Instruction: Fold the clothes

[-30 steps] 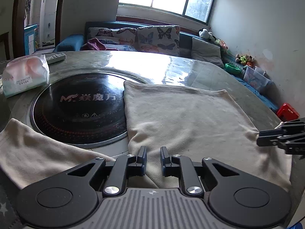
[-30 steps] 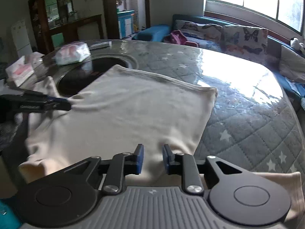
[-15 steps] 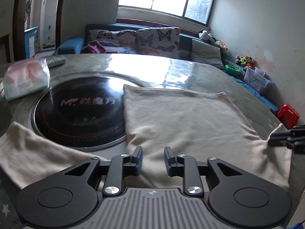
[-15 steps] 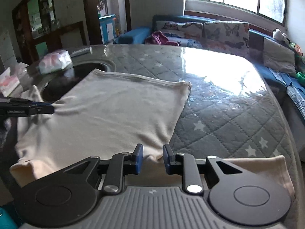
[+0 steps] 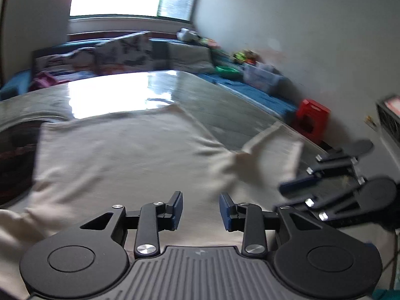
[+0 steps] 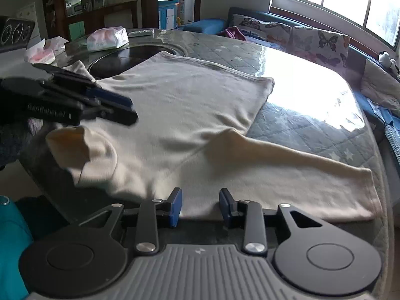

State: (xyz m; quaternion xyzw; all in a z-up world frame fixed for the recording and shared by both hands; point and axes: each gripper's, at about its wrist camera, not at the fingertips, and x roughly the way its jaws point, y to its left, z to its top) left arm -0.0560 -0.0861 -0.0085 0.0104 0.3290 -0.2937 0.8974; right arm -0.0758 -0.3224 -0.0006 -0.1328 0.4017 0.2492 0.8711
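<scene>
i see the cream shirt (image 6: pixel 190 115) spread flat on the round table (image 6: pixel 312 122), its far hem running straight across and its right side edge ending well short of the shiny bare tabletop on the right. one sleeve (image 6: pixel 287 175) lies stretched out to the right along the near edge, its cuff close to the table rim. the collar end (image 6: pixel 82 147) hangs bunched at the near left. my right gripper (image 6: pixel 200 206) sits at the near hem with its fingers released and nothing between them. my left gripper (image 5: pixel 200 208) is likewise spread apart and empty, low over the cloth. far left, the dark cooktop (image 6: pixel 117 61) lies partly under the shirt, with tissue packs (image 6: pixel 107 38) beyond it.
</scene>
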